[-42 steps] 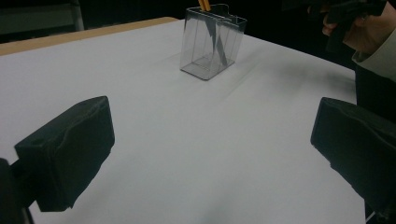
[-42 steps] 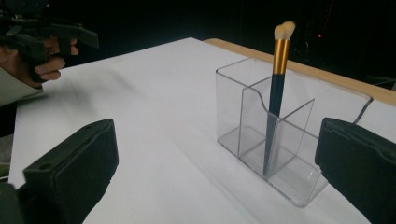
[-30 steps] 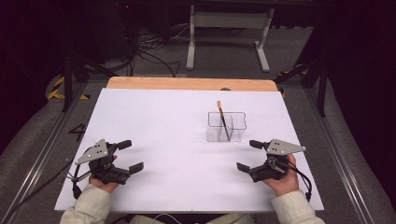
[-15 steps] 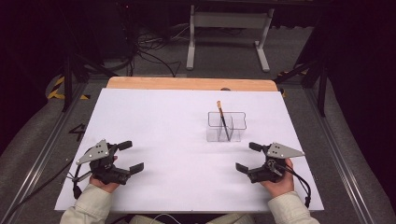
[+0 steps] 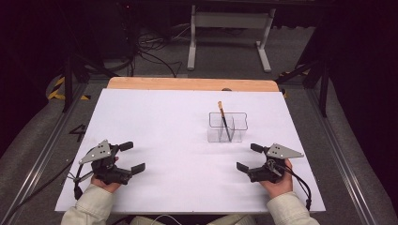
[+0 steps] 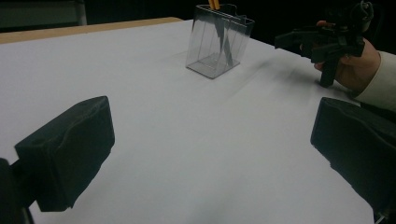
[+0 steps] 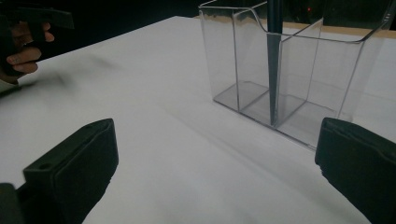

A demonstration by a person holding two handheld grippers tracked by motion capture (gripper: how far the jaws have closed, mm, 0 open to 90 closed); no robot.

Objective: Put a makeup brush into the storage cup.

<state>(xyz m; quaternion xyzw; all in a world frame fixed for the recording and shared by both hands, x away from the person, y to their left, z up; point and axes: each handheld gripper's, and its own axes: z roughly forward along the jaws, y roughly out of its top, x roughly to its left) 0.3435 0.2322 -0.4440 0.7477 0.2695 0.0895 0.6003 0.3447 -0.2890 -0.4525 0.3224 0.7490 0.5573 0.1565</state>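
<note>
High view: right gripper gapes near clear holder.

Left gripper: held low in the person's left hand, pale sleeve cuff behind it. Jaws wide apart, pointing inward toward the other gripper, nothing between them. Grey three-cornered plate on top, cable trailing back past the wrist. In the left gripper view both black jaws rise from the lower corners with open space between.

Right gripper: held in the right hand, same low pose, mirrored. Jaws spread wide, pointing inward to the left gripper, gap bare. Grey plate on top; cable loops behind the wrist. Both forearms come in from the near edge, well apart.
</note>
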